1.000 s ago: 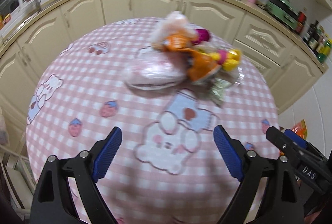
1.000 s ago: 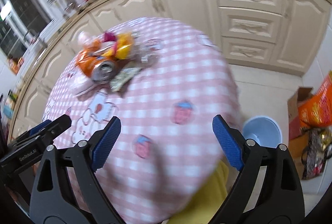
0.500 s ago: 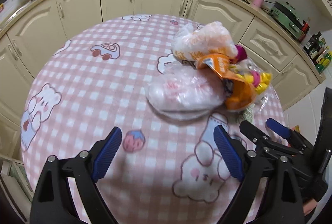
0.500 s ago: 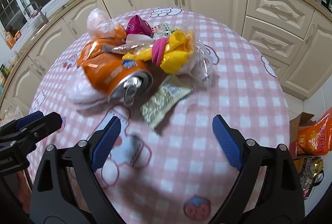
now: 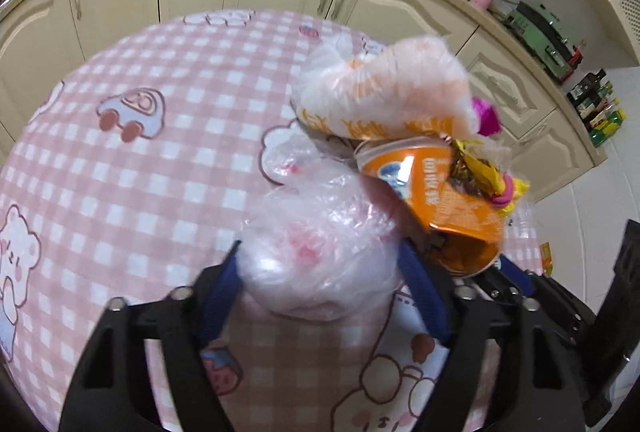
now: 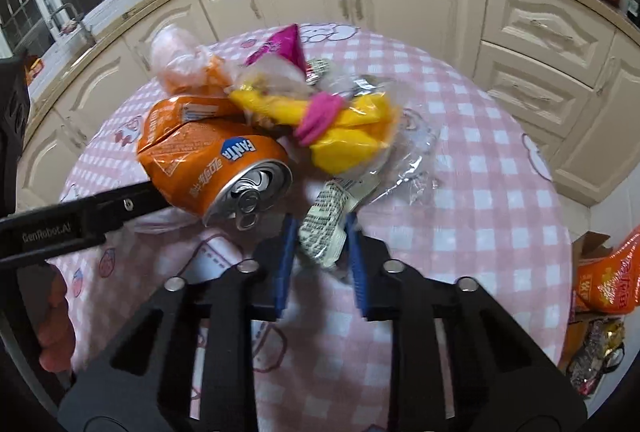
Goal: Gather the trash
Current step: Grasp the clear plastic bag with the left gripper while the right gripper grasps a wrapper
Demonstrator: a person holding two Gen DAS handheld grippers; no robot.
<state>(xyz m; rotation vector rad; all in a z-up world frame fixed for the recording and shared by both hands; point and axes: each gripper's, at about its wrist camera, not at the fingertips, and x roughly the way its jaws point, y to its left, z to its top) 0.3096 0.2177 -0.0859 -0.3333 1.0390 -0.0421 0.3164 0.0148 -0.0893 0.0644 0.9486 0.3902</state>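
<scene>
Right tool (image 6: 318, 256) closing on the small printed wrapper (image 6: 326, 228), its long axis running away along the fingers | left tool (image 5: 320, 296) closing round the crumpled clear plastic bag (image 5: 320, 244) | both at the litter heap's near edge, on the gingham-covered desk (image 5: 120, 171).

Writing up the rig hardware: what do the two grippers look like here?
Both match: black plastic frames with cut-out openings, silver bolts at the pivots, and ribbed blue pads on the fingers. The left gripper and the right gripper show the same build. In the right wrist view, the left gripper's black finger carries white "GenRobot.AI" lettering. No cables or sleeves visible.
</scene>
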